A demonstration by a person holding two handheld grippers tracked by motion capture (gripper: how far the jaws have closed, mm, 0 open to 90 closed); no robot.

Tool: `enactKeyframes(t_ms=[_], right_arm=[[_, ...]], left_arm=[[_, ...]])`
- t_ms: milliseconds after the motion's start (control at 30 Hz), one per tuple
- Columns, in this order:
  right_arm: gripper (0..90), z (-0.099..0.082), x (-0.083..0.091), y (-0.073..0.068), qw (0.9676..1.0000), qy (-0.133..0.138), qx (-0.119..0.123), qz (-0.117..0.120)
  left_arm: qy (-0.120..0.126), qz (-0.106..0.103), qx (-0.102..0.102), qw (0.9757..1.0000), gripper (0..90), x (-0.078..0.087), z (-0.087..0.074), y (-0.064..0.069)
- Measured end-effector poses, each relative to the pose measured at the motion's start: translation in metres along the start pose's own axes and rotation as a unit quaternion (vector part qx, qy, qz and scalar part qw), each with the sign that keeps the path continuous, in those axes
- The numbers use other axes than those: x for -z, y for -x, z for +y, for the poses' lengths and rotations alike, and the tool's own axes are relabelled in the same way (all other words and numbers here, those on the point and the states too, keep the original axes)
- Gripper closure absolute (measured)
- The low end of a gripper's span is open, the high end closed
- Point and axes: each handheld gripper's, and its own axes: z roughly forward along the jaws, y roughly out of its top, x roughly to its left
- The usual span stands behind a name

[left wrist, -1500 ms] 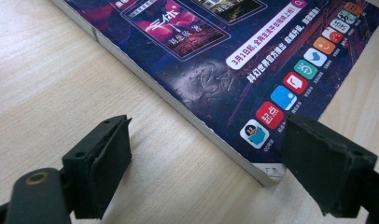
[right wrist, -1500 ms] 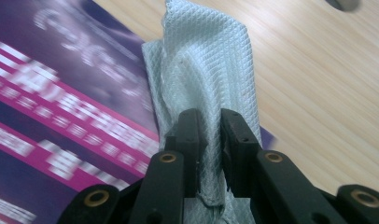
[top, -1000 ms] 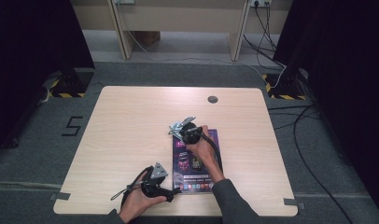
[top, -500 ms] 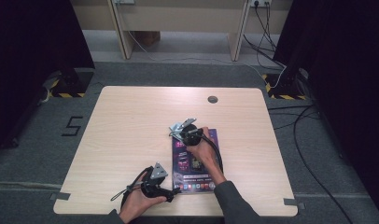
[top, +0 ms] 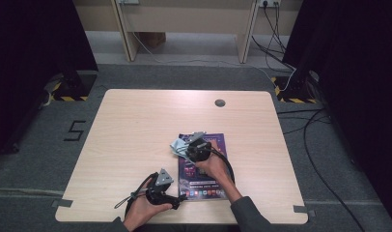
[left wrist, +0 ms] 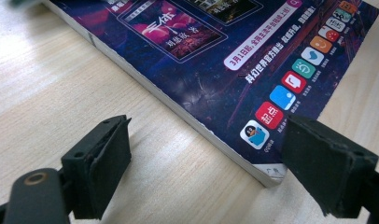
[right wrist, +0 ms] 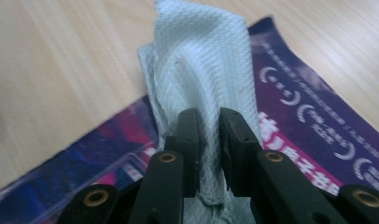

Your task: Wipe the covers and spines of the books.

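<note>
Pale blue cloth point(right wrist: 201, 70) pinched tight in right gripper point(right wrist: 208, 140), lower centre of frame, over the purple magazine point(top: 203, 166). It has slid slightly down-frame since a second ago — probably a wiping stroke. Left gripper point(left wrist: 206, 163) open, empty, straddling the magazine's near corner.

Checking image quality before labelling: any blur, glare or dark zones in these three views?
High view: evenly lit table, black unlit zones at both sides. Left gripper view: magazine cover sharp with faint sheen, open left gripper jaws soft at the bottom. Right gripper view: pale cloth weave crisp near the right gripper clamped on it, table and magazine beyond out of focus.
</note>
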Motion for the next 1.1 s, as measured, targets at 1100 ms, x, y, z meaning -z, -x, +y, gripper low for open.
enactKeyframes(t_ms=[1100], right_arm=[[77.8, -0.037, 0.036, -0.044, 0.9984, 0.01, 0.032, 0.045]], left_arm=[[0.035, 0.034, 0.037, 0.9981, 17.8, 0.048, -0.014, -0.045]])
